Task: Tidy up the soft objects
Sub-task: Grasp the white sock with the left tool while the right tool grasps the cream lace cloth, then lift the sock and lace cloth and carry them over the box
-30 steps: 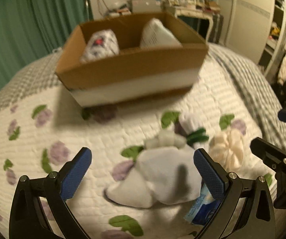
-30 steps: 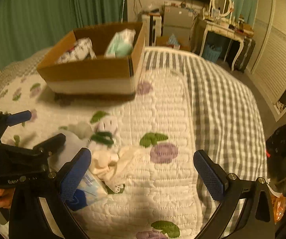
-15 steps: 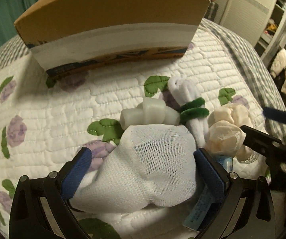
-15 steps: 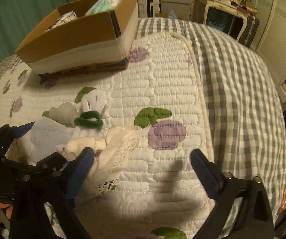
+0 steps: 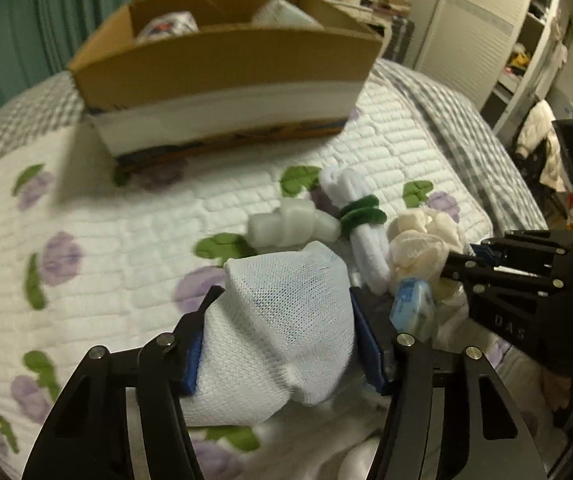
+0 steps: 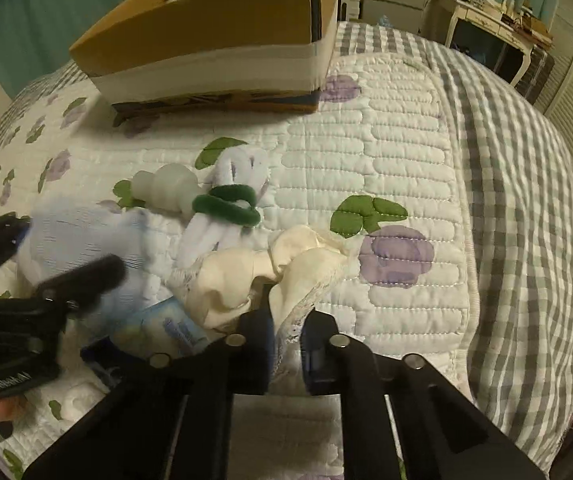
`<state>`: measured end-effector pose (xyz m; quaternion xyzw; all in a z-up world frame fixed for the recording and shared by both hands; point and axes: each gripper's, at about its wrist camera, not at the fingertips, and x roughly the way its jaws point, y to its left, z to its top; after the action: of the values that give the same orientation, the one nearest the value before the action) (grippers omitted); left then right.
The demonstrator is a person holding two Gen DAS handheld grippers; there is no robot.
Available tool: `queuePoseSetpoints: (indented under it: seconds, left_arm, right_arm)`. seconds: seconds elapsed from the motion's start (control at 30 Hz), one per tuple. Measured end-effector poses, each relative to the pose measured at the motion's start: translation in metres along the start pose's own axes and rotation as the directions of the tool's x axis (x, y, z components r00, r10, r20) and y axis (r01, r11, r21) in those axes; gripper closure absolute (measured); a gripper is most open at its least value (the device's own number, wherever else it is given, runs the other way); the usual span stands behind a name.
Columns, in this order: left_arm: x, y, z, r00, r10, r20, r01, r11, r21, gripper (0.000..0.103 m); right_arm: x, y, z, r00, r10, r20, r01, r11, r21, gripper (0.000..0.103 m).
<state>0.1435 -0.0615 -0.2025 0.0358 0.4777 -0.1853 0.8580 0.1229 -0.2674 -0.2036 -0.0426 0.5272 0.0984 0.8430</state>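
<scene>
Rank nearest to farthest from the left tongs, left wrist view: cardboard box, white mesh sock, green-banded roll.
1. white mesh sock, between the closing left tongs
2. green-banded roll, beyond, up-right
3. cardboard box, farthest, at the back

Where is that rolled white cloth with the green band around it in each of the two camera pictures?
Left wrist view: the rolled white cloth lies right of centre on the quilt, just beyond the white mesh bundle.
Right wrist view: the rolled white cloth lies left of centre, beyond the cream cloth.
Shared landmark: the cardboard box stands farther back on the bed in both.
</scene>
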Motion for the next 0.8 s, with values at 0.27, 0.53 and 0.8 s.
queuePoseSetpoints:
  seconds: [0.27, 0.53, 0.8]
  left_arm:
    - [-0.037, 0.024, -0.012, 0.997, 0.052, 0.048, -0.049, 0.997, -0.067, 0.044]
    - [-0.091, 0.034, -0.023, 0.987, 0.084, 0.140, -0.072, 0.993, -0.093, 0.044]
    - [-0.146, 0.034, -0.030, 0.966, 0.091, 0.242, -0.064, 0.991, -0.118, 0.044]
  right_arm:
    - [-0.039, 0.010, -0.012, 0.995, -0.029, 0.099, 0.029, 1.000, 0.009, 0.095]
    - [-0.084, 0.036, -0.021, 0.978, -0.054, 0.201, 0.054, 0.999, 0.005, 0.095]
    - [-0.139, 0.068, -0.030, 0.950, -0.063, 0.307, 0.076, 0.997, -0.031, 0.095]
